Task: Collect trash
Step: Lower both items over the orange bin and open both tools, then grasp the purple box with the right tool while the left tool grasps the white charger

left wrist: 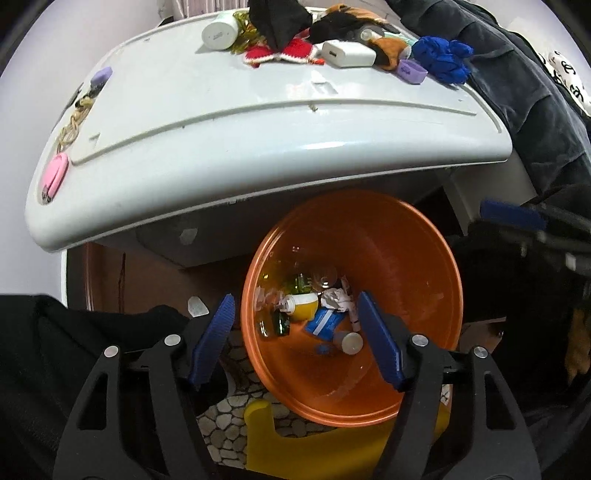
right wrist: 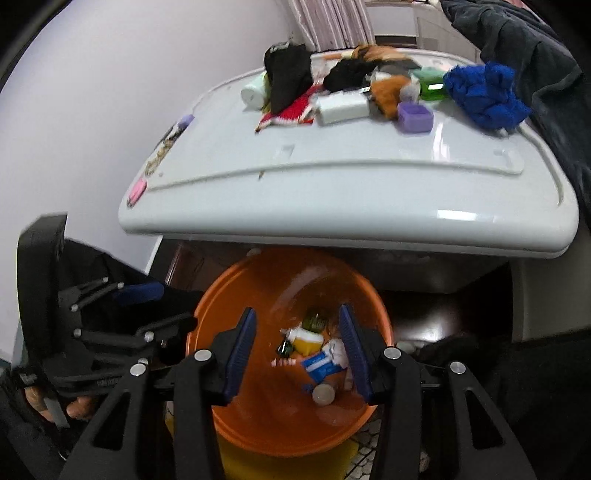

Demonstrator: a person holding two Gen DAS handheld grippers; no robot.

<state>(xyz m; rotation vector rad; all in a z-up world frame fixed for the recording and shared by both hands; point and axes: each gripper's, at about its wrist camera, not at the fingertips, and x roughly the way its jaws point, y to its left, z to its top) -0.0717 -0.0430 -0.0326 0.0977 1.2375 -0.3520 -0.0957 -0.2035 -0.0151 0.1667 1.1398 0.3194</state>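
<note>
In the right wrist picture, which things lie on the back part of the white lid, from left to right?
White plastic bottle lying on its side → black cloth bundle → white rectangular charger block → small purple plastic box → crumpled blue cloth.

Orange bin (left wrist: 424, 258) mouth open — white lid (left wrist: 258, 122) overhangs its far rim.

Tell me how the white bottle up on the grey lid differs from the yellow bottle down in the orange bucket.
The white bottle is plain white all over; the yellow bottle has a yellow body and a white top. The white bottle lies among clothes and small items on the grey lid; the yellow bottle lies among trash in the orange bucket. Both lie on their sides.
</note>
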